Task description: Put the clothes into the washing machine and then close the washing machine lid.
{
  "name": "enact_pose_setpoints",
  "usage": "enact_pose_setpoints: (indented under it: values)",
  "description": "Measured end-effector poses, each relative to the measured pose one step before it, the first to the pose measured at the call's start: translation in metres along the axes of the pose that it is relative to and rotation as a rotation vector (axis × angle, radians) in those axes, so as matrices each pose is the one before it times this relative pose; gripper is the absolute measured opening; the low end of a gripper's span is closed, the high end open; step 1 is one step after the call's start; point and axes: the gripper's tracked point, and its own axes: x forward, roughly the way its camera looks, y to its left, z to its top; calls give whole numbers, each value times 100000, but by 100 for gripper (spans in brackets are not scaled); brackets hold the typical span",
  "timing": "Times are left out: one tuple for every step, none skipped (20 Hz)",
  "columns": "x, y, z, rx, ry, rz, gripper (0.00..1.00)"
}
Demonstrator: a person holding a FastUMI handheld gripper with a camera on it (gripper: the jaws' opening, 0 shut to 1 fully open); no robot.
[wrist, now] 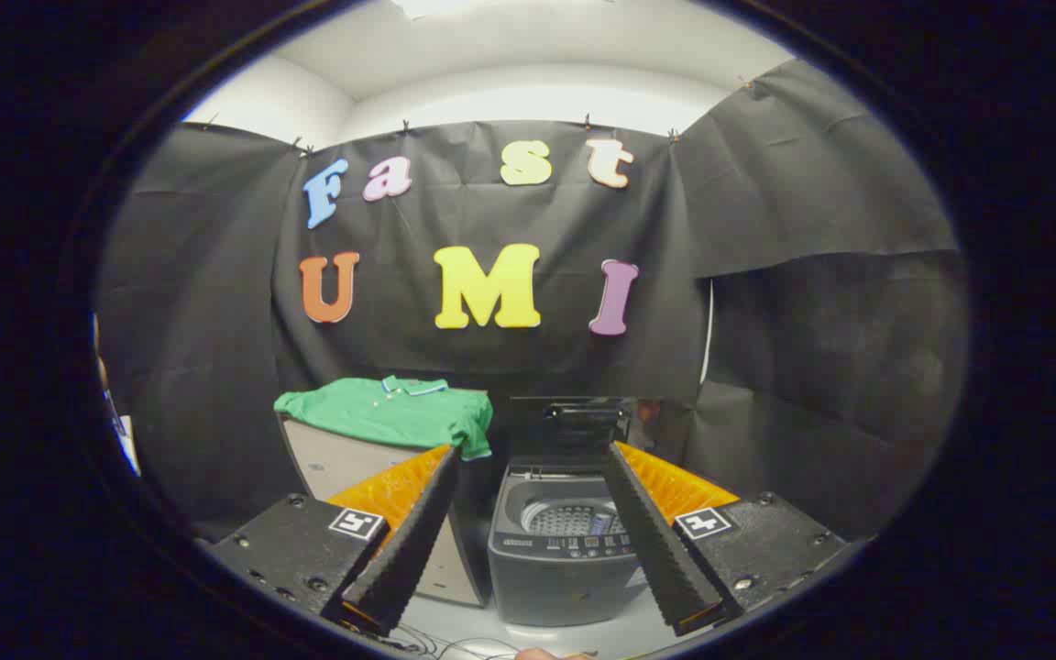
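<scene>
Washing machine (557, 550), lower centre of frame, grey, lid (574, 426) raised upright at its back, drum exposed. Left of it a pale cabinet (345, 467), touching or just beside (cannot tell which). Green polo shirt (395, 412) lies spread on the cabinet top, one sleeve hanging over the near edge. Gripper (530, 454) at frame bottom, fingers spread wide, holding nothing; machine shows between them.

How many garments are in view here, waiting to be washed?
1: a green polo shirt on the box beside the open washing machine, beyond the open gripper. Others may be hidden.
</scene>
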Motion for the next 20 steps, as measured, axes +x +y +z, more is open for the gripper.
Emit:
enact_pose_setpoints:
  values:
    - [-191,-199,-528,28,2017,65,100]
    - [-246,-256,-152,278,672,-56,100]
    - [-158,-189,-53,271,383,-245,100]
    - [-105,-77,-79,277,-30,151,100]
    - [-190,-40,96,30,-353,233,100]
    - [-285,205,39,-94,-556,263,100]
    - [-64,64,232,-223,-955,43,100]
    - [-8,125,131,-179,-735,275,100]
    - [-100,105,224,-46,-775,-84,100]
    - [-66,167,-39,214,-498,204,100]
    - [-84,225,109,156,-377,343,100]
    - [-97,133,54,100,-331,384,100]
    - [-175,244,65,-193,-275,646,100]
    - [-117,37,-14,-469,-304,162,100]
    - [-166,132,68,-594,-366,481,100]
    - [-78,250,36,-1018,-311,166,100]
    - [-50,141,121,-1168,-483,132,100]
    - [-31,122,-53,-1231,-250,-69,100]
    - [66,242,-53,-657,180,213,100]
    - [98,428,-51,-257,510,425,100]
